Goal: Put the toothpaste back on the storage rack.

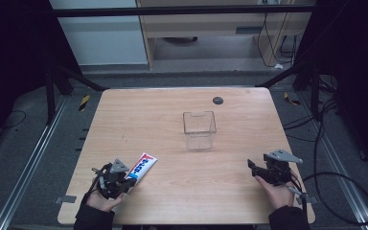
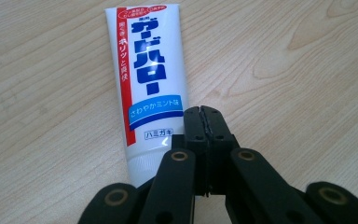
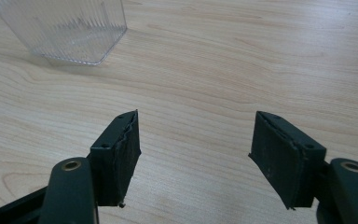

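Looking down from the high view, I see the toothpaste tube (image 1: pixel 141 166) at the worktop's near-left corner, beside my left gripper (image 1: pixel 126 181); clear container (image 1: pixel 199 130) mid-worktop. Left gripper view: jaws pressed together, empty; I'd spread them before straddling the tube. Right gripper view: right gripper (image 3: pixel 193 156) jaws wide, the container's ribbing visible.

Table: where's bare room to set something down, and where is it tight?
Free: the wide strip between the toothpaste tube and the right gripper, in front of the clear container; also the far-left table area. Crowded: the near-left corner, where the left gripper sits shut beside the tube.
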`<state>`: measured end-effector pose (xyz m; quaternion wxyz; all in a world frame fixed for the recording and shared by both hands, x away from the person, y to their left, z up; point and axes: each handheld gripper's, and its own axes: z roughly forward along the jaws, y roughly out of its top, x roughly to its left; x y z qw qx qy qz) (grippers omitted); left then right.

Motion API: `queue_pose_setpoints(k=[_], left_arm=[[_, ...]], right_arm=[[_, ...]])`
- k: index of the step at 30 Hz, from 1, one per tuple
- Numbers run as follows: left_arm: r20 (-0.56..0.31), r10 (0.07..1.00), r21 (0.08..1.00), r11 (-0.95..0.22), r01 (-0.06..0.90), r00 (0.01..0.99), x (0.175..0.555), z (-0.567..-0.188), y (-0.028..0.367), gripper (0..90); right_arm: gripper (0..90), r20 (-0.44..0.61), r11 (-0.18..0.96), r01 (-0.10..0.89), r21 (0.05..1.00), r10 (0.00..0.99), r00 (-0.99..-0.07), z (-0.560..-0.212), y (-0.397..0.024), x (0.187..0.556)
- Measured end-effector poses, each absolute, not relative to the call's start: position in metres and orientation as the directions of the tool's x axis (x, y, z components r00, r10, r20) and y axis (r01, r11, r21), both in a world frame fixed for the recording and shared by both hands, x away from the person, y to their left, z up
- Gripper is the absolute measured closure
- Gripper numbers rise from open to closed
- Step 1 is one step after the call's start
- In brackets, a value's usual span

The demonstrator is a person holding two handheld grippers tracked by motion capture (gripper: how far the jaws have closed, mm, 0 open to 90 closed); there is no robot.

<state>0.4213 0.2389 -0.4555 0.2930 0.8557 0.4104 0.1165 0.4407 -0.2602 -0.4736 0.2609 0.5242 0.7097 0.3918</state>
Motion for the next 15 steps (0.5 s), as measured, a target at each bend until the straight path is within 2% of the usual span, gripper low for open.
queue_pose_setpoints(k=[9,15], left_arm=[[-0.031,0.788,0.647,-0.454,0.613,0.616,0.424,-0.440,0.245,89.3],[-0.023,0.823,0.677,-0.405,0.615,0.568,0.436,-0.428,0.255,80.2]], right_arm=[[32.3,0.044,0.136,0.540,0.831,0.950,-0.308,-0.473,-0.261,0.441],[32.2,0.048,0.132,0.541,0.831,0.950,-0.307,-0.473,-0.262,0.441]])
